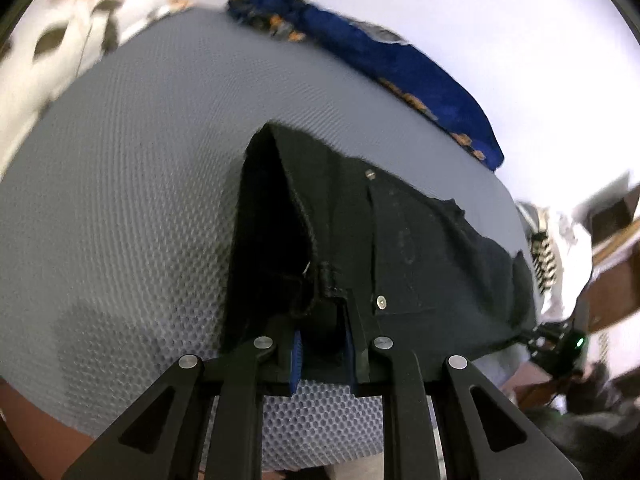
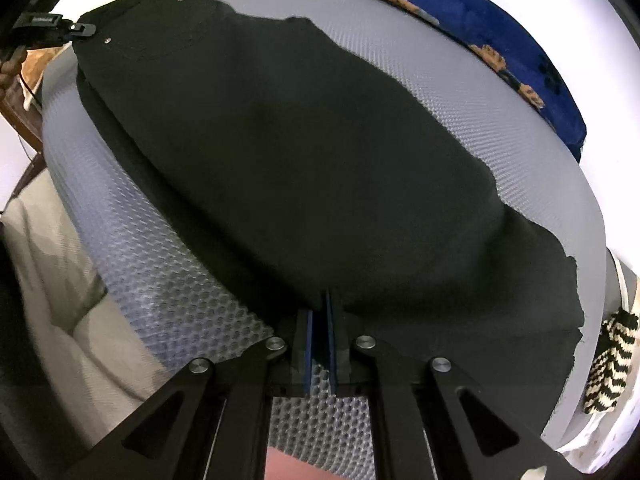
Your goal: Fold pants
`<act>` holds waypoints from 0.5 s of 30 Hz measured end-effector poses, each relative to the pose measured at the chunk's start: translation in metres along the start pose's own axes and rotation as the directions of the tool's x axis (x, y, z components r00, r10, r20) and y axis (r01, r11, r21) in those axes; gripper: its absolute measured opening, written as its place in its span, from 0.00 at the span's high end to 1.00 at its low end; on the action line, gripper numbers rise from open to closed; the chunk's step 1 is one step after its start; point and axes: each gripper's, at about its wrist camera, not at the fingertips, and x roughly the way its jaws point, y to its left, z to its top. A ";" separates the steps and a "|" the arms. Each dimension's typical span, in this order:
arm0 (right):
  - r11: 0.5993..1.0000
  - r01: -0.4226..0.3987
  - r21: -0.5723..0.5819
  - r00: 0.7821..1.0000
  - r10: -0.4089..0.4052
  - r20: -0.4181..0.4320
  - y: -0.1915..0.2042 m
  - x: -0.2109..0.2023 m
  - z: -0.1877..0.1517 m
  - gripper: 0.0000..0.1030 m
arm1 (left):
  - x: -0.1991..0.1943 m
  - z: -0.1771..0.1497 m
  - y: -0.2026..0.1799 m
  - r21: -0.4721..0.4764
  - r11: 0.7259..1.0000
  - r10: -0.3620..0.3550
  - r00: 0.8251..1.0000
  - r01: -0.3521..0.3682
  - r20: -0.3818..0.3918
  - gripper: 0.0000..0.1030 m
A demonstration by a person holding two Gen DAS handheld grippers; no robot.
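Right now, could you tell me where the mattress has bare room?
Bare grey mattress lies left of the black pants, and a strip runs between them and the blue blanket. The right end is crowded.

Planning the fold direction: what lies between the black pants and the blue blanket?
Only bare grey mesh mat separates the pants from the blanket; the right wrist view shows it best.

Blue blanket (image 1: 400, 68) motion-blurred; right claw (image 2: 320, 320) tips buried under pants (image 2: 300, 152) edge.
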 end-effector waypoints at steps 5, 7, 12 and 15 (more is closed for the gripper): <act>1.000 -0.017 0.023 1.000 0.017 -0.014 0.003 0.008 -0.003 0.94 | 0.023 -0.004 0.003 0.072 0.995 0.072 0.996 -0.068 -0.045 0.82; 0.998 -0.045 0.036 0.999 0.046 -0.010 0.001 0.004 -0.005 0.94 | 0.022 -0.010 0.010 0.061 0.997 0.058 0.997 -0.055 -0.042 0.81; 0.997 -0.068 0.041 0.998 0.068 -0.008 0.006 0.008 -0.012 0.94 | 0.020 -0.014 0.011 0.054 0.996 0.075 0.997 -0.074 -0.025 0.76; 0.986 -0.120 0.113 0.992 0.122 -0.014 -0.007 0.010 -0.008 0.93 | 0.017 -0.012 0.004 0.044 0.993 0.108 0.994 -0.107 -0.015 0.66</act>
